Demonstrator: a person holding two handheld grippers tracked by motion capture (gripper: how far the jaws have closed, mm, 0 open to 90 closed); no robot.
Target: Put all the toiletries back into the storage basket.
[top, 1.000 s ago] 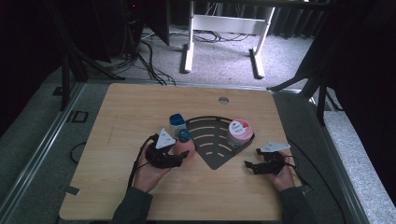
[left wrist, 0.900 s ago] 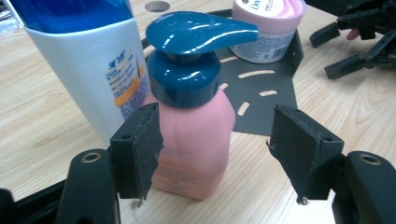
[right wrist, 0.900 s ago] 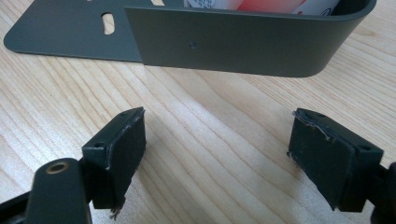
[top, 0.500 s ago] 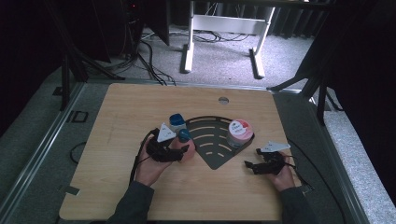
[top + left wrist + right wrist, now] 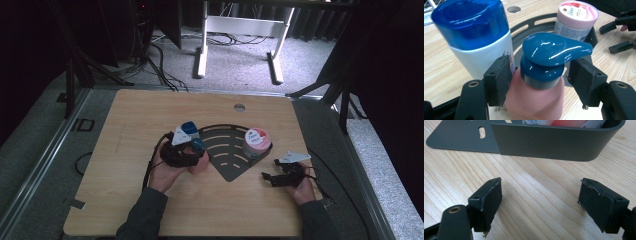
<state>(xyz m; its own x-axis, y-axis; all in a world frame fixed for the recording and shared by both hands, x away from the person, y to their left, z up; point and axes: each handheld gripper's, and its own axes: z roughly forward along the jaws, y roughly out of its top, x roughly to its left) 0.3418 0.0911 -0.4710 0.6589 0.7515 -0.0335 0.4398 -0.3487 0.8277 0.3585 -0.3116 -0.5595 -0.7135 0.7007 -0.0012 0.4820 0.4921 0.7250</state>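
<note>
A pink pump bottle (image 5: 534,100) with a teal pump head (image 5: 198,145) stands at the left edge of a dark fan-shaped rack (image 5: 227,155). My left gripper (image 5: 541,75) straddles it and its jaws have just been closing. The left pad touches the bottle's side, while a small gap shows at the right pad. Just behind stands a white bottle with a blue cap (image 5: 474,30). A pink-lidded jar (image 5: 257,139) sits in the rack's right corner. My right gripper (image 5: 540,202) rests open and holds nothing on the wood in front of the rack wall (image 5: 549,142).
The wooden table (image 5: 125,200) has a round hole (image 5: 239,107) near its far edge. Beyond it are a white desk frame (image 5: 202,45) and cables on the grey floor. In the left gripper view, the right gripper (image 5: 621,32) lies to the right of the jar.
My left gripper has shifted slightly away from the person, further around the pump bottle. The right gripper and the other objects have not moved.
</note>
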